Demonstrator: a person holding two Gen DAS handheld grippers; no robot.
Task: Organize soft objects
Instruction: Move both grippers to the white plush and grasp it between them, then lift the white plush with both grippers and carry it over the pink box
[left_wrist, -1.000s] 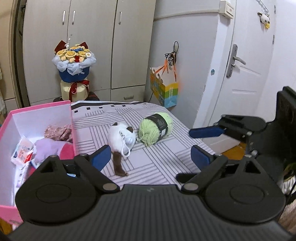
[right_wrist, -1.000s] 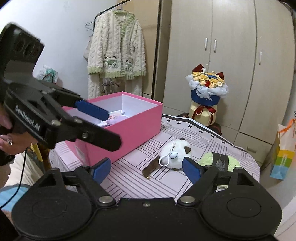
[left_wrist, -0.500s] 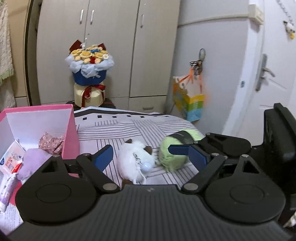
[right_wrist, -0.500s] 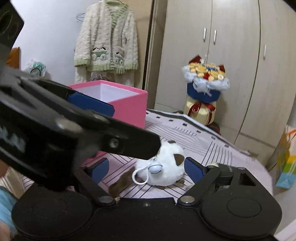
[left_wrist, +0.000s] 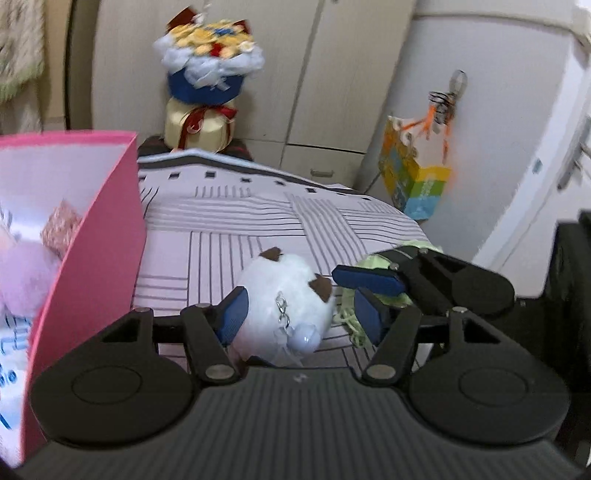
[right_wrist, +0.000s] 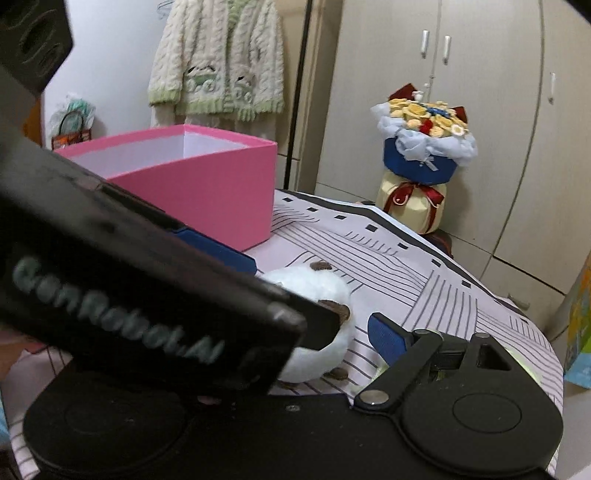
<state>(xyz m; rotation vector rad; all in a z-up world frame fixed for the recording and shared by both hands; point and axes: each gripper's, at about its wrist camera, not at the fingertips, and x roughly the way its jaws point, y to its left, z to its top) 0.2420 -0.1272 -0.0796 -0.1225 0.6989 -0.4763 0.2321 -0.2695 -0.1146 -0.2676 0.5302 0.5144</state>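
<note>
A white plush toy (left_wrist: 284, 306) with brown ears lies on the striped tablecloth (left_wrist: 229, 221). My left gripper (left_wrist: 301, 315) straddles the plush and its jaws are closing. The left pad (left_wrist: 232, 314) touches the plush, while a narrow gap remains at the right pad (left_wrist: 369, 317). A green yarn ball (left_wrist: 373, 263) lies just to the right, mostly hidden. My right gripper (right_wrist: 291, 332) is open and reaches over the yarn; one of its pads (right_wrist: 388, 336) shows, and the left gripper's body hides the other. An open pink box (left_wrist: 92, 258) stands on the left.
Lilac and patterned soft items (left_wrist: 26, 273) lie in the pink box (right_wrist: 207, 184). A flower bouquet (left_wrist: 207, 48) stands behind the table, and a colourful paper bag (left_wrist: 413, 184) hangs at the right. A knitted cardigan (right_wrist: 218, 62) hangs beyond the box. The table edge runs close on the right.
Both grippers have moved forward and down onto the table. The left jaws have narrowed around the white plush. The right gripper has come over the green yarn and now crosses the left gripper.
</note>
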